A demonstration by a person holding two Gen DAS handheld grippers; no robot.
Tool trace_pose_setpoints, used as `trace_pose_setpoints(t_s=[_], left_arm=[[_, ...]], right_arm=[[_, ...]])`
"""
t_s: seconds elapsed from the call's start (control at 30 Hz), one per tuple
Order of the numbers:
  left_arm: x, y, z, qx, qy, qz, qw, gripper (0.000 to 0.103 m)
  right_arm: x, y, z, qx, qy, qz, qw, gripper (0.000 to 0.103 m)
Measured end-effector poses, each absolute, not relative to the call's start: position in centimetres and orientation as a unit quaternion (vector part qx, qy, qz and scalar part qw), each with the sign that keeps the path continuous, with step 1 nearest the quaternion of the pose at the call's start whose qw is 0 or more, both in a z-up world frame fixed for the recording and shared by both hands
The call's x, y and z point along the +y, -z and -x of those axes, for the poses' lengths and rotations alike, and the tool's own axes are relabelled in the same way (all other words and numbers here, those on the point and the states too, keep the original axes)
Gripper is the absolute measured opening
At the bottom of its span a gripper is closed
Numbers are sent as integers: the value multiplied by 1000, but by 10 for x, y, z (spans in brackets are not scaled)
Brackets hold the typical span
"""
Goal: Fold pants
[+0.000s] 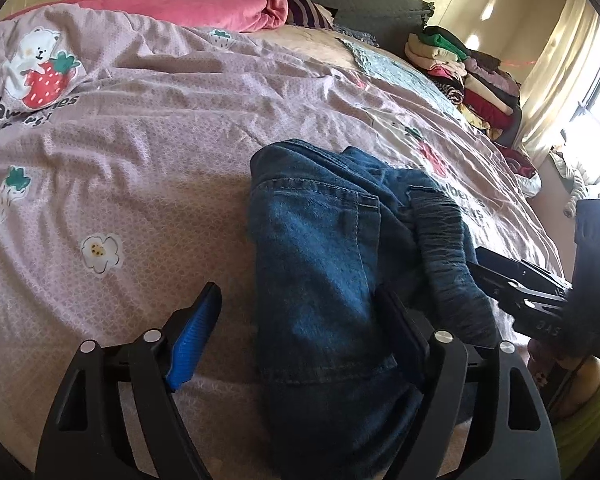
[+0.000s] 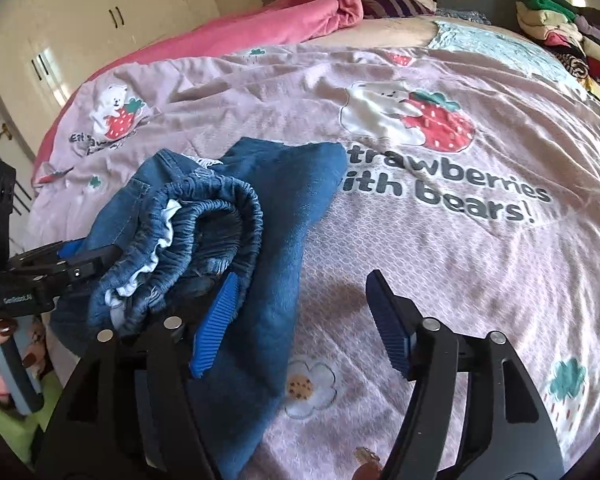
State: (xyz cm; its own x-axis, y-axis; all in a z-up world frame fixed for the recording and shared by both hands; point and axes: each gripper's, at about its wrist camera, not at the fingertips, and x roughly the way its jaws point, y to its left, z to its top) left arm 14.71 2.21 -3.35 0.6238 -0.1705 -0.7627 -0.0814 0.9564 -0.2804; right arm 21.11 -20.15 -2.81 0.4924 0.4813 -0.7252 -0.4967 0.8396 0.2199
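Blue denim pants (image 1: 320, 248) lie bunched on the pink bedspread (image 1: 140, 160), with the elastic waistband (image 2: 212, 216) heaped on top. My left gripper (image 1: 300, 320) is open, its jaws astride the pants at the near end. It also shows in the right wrist view (image 2: 84, 264) at the left, at the waistband. My right gripper (image 2: 300, 312) is open, its left finger (image 2: 216, 320) over the denim and its right finger (image 2: 388, 320) over bare bedspread. It also shows in the left wrist view (image 1: 500, 276), by the waistband (image 1: 448, 240).
A pink blanket (image 1: 204, 8) lies bunched at the head of the bed. A pile of folded clothes (image 1: 468, 76) stands at the far right edge. Cupboards (image 2: 112, 12) stand beyond the bed on the left. A curtained window (image 1: 572, 92) is at the right.
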Motion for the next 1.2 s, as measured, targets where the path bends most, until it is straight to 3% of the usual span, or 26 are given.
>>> trace_pose_setpoints(t_s=[0.13,0.3,0.6,1.2], left_arm=[[22,24,-134,422,26,146,895,93],[22,9,-111,409,22,145,901,98],[12,-21,-61,381,12,115,917,99],[-2,-41,23,367,1,88,926,99]], right_arm=[[-209,11,-190,388,-282,4,877,81],[-216,-13,-161,350,-282,1,894,94],[-227,-42,-106,301,-276,19,912,94],[-244,-52,-44,297,-272,34,915,94]])
